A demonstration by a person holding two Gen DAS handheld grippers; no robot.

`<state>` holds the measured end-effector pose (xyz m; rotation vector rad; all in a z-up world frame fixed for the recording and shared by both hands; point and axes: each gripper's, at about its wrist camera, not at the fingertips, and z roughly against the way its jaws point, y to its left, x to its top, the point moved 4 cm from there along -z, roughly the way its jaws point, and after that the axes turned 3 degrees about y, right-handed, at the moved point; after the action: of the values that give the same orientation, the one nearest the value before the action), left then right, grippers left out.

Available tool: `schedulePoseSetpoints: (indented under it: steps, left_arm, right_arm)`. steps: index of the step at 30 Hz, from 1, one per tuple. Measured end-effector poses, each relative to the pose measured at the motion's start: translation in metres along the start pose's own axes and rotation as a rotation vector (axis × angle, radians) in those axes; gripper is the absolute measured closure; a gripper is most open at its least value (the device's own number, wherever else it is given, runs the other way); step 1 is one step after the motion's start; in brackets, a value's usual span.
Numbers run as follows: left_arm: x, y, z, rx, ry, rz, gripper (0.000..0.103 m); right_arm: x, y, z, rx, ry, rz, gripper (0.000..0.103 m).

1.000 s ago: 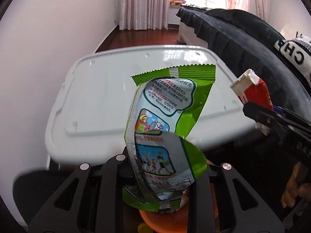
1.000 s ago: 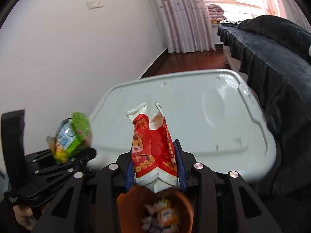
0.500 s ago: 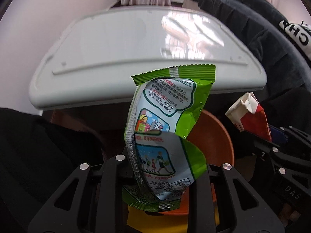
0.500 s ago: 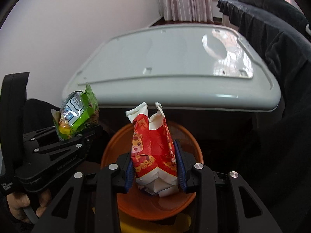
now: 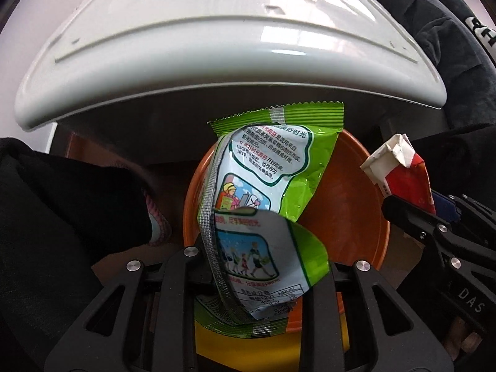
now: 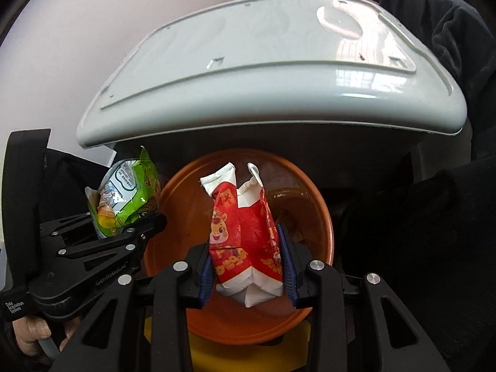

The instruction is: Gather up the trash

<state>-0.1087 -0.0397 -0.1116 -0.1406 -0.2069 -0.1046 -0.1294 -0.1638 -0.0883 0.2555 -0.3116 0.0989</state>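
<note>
Left jaws: my left gripper [image 5: 263, 279] is clamped on the green snack wrapper [image 5: 266, 204], its lower part squeezed between the two black fingers.
Right jaws: my right gripper [image 6: 248, 266] pinches the red and white packet [image 6: 245, 238] between the blue finger pads [image 6: 206, 276], one pad on each side of it.
Green snack wrapper: crumpled and standing up out of my left grip, printed side with small cartoon panels facing the left wrist camera; it hangs over the left rim of the orange bin [image 6: 173, 198].
Red and white packet: upright in my right grip, torn white top open, a cartoon figure on its red face; it sits directly above the middle of the bin's opening.
Orange bin: round, open, right below both grippers; a yellow object [image 6: 214, 353] shows beneath its near edge.
White plastic lid [image 6: 279, 71]: wide and glossy, spanning the view above and behind the bin.
Far right: dark fabric [image 6: 434, 217] fills the space beside the bin and the lid.
</note>
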Motion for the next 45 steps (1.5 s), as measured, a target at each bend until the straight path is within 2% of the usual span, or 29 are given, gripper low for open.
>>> schedulePoseSetpoints:
  steps: [13,16,18,19,20,22,26,30,32,38,40,45]
  left_arm:
    - [-0.002,0.007,0.0,0.002,0.007,0.008,0.077]
    - [-0.001,0.006,-0.001,0.004,0.008,0.007,0.076]
    - [-0.002,0.006,0.0,0.018,0.006,0.006,0.068]
    - [-0.001,0.002,0.0,0.024,0.006,0.004,0.061]
    - [-0.001,0.001,0.001,0.035,0.007,0.0,0.051]
    - [-0.001,0.0,0.001,0.066,0.005,-0.01,0.039]
    - [-0.001,0.002,0.004,0.078,-0.008,-0.006,0.038]
    - [0.002,0.006,0.01,0.085,-0.026,0.011,0.037]
    - [0.007,0.005,0.017,0.089,-0.052,0.018,0.031]
    - [0.029,0.006,0.042,0.076,-0.168,0.004,0.028]
    - [0.041,0.006,0.053,0.091,-0.223,-0.01,0.024]
    - [0.069,0.007,0.074,0.087,-0.35,-0.02,0.02]
  right_arm:
    - [0.0,0.005,-0.001,0.0,0.001,0.003,0.065]
    - [0.0,0.004,0.0,0.001,0.003,0.003,0.06]
    - [-0.001,0.003,0.002,-0.002,0.002,0.001,0.054]
    - [-0.001,0.003,0.004,-0.008,-0.005,-0.002,0.044]
    - [-0.001,0.001,0.007,-0.012,-0.015,-0.006,0.041]
    - [0.0,-0.001,0.011,-0.012,-0.032,-0.017,0.041]
    - [0.003,-0.01,0.024,-0.028,-0.088,-0.057,0.041]
    - [0.006,-0.02,0.039,-0.049,-0.153,-0.084,0.034]
    - [0.01,-0.022,0.044,-0.064,-0.175,-0.08,0.03]
    - [0.028,-0.025,0.049,-0.13,-0.242,-0.045,0.014]
    - [0.038,-0.026,0.05,-0.15,-0.266,-0.04,0.013]
    - [0.07,-0.031,0.058,-0.212,-0.354,-0.042,0.007]
